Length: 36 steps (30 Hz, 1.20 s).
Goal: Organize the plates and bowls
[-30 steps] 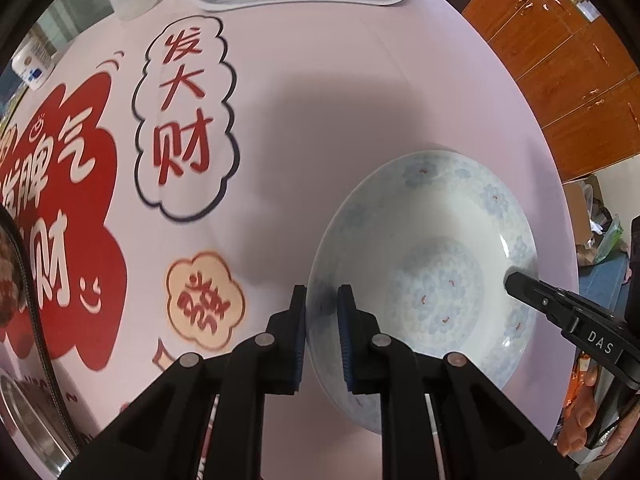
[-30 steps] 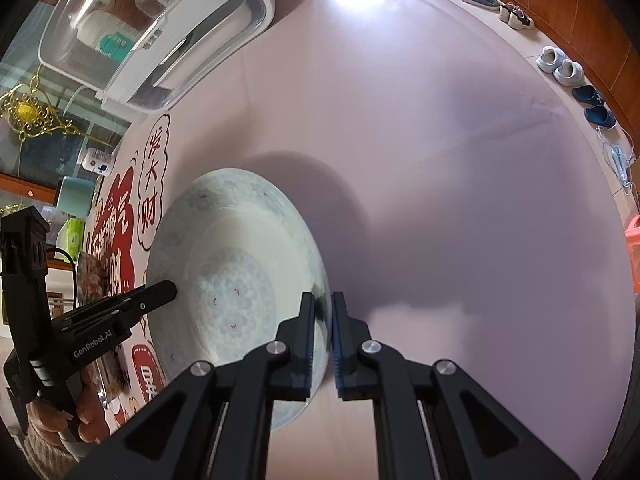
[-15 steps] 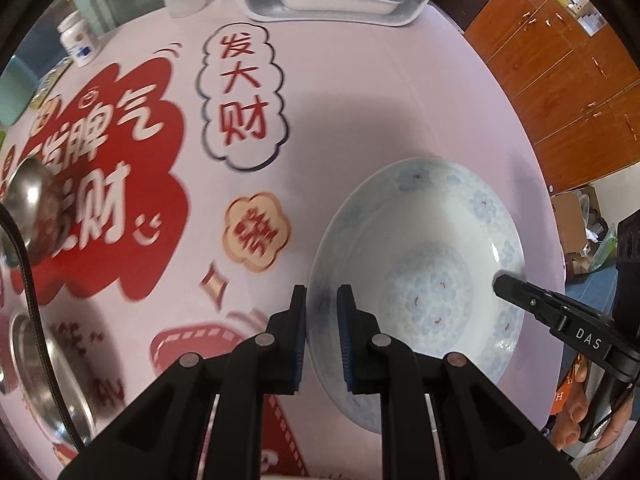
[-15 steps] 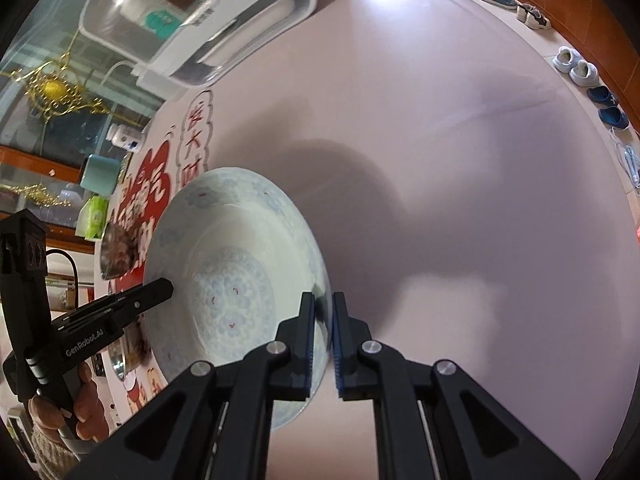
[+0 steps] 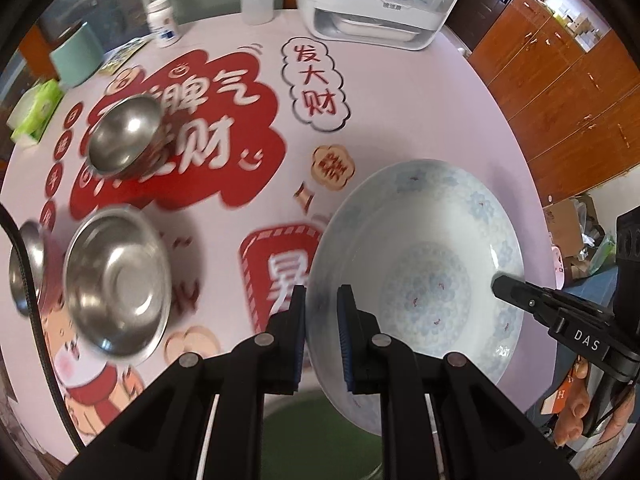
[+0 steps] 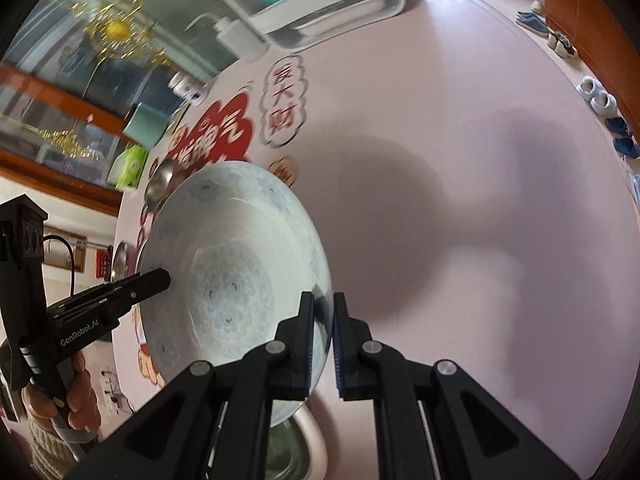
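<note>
Both grippers, left gripper (image 5: 322, 336) and right gripper (image 6: 323, 340), pinch opposite rims of the porcelain bowl (image 5: 420, 276), which has risen off the pink surface (image 6: 440, 160) toward the steel bowls (image 5: 118, 280), likely for stacking.

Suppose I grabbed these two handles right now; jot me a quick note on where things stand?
Left gripper: jaws shut on the rim of the blue-patterned bowl.
Right gripper: jaws shut on the opposite rim.
The bowl is held off the pink tablecloth.
Three steel bowls sit loose on the left.
Done: big bowl picked up.
Left: set it down and gather the steel bowls.
</note>
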Available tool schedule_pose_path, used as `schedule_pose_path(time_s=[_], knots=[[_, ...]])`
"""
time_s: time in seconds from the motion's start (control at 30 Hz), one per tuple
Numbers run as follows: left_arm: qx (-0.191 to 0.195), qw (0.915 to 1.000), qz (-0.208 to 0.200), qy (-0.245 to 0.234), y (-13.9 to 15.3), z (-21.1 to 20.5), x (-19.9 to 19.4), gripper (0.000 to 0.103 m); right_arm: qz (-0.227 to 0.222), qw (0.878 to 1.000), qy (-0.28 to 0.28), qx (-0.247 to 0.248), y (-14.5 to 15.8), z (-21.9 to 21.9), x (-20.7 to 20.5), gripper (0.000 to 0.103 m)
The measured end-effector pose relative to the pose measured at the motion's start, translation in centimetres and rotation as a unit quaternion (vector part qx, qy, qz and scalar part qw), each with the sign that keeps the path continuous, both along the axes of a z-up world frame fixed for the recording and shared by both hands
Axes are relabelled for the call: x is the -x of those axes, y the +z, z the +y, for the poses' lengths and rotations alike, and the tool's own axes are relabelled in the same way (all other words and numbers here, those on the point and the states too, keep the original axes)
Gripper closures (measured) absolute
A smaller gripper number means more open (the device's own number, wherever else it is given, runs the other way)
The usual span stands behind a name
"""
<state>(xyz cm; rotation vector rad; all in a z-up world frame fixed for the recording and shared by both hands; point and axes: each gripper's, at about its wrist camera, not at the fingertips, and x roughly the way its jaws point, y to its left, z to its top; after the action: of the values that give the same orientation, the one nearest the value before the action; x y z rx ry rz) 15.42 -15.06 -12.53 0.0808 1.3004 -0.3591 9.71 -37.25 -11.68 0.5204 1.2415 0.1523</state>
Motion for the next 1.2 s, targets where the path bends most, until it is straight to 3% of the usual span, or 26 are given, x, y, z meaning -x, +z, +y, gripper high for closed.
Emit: schedule_pose_path(time_s=[0.23,0.67,1.2], knots=[[0.002,1.0000,0.000,0.003,-0.5,4.5,5.9,0.091,0.011,1.000,0.016,0.005,-0.3,4.4,4.8,0.095],[-0.010,0.9991,0.034,0.022,-5.8,10.1,13.7,0.090,0.038,0.998,0.051,0.013,-3.7,9.8,12.1,0.095],[-0.032,0.9983,0.044,0.020,-10.1,10.7,15.3,0.089,0.068,0.996,0.043,0.023,-7.7,10.9,14.0,0.095]])
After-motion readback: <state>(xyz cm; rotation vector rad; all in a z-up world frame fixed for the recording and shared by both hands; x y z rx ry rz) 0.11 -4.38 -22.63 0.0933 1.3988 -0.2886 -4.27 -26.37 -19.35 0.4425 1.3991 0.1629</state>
